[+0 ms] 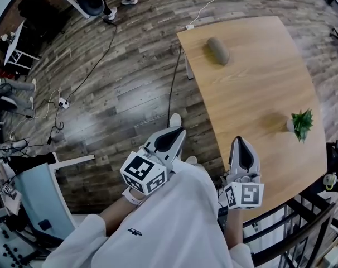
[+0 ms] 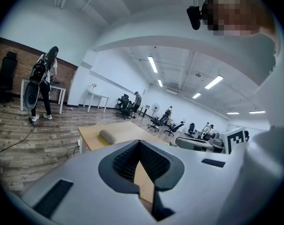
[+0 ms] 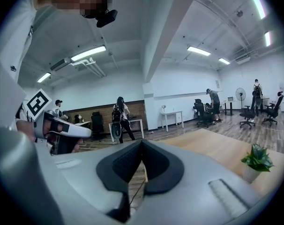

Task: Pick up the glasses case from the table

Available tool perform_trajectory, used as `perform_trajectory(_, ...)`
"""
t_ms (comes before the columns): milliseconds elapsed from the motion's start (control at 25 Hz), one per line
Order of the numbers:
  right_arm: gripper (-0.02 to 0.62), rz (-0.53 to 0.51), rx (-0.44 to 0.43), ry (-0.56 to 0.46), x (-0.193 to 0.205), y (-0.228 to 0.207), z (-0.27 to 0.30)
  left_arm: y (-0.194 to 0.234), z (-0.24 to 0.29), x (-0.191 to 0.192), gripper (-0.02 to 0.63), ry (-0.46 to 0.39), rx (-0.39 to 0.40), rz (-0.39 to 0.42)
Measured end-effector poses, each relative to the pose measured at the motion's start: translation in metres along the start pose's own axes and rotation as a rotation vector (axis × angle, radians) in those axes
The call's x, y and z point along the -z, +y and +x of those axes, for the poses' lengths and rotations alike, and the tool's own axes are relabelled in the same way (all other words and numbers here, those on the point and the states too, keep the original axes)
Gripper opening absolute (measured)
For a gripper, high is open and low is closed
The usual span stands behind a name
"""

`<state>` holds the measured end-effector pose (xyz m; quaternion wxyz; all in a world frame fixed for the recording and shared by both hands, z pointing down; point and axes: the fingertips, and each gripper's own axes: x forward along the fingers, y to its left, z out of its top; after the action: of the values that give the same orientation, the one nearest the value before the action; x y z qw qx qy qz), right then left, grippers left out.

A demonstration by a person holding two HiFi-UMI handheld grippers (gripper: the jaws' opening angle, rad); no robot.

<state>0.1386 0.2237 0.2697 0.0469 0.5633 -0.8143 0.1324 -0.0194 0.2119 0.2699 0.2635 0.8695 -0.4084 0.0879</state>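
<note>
Grey-green oblong soft glasses case (image 1: 218, 50) lies flat at far end of light wood surface (image 1: 252, 94), nr far-left corner, nothing touching it. Small green potted plant (image 1: 300, 125) stands nr right edge, well apart from case. Left tongs (image 1: 170, 140) over wood-plank floor (image 1: 119, 94), just beside surface's near-left edge; tips together, nothing btwn. Right tongs (image 1: 241, 152) over surface's near edge; tips together, empty. Case well apart from both tongs.
</note>
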Motion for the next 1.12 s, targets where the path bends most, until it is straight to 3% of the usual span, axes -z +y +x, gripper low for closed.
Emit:
perform_trajectory(560, 0.011, -0.046, 0.085, -0.017, -0.059, 0.008, 0.172, 0.137, 0.072, -0.118, 0.0, -0.043, 0.111, 0.023)
perform_trajectory(1120, 0.011, -0.014, 0.19, 0.042, -0.047, -0.003, 0.238, 0.188, 0.132, -0.138, 0.0, 0.04, 0.228, 0.029)
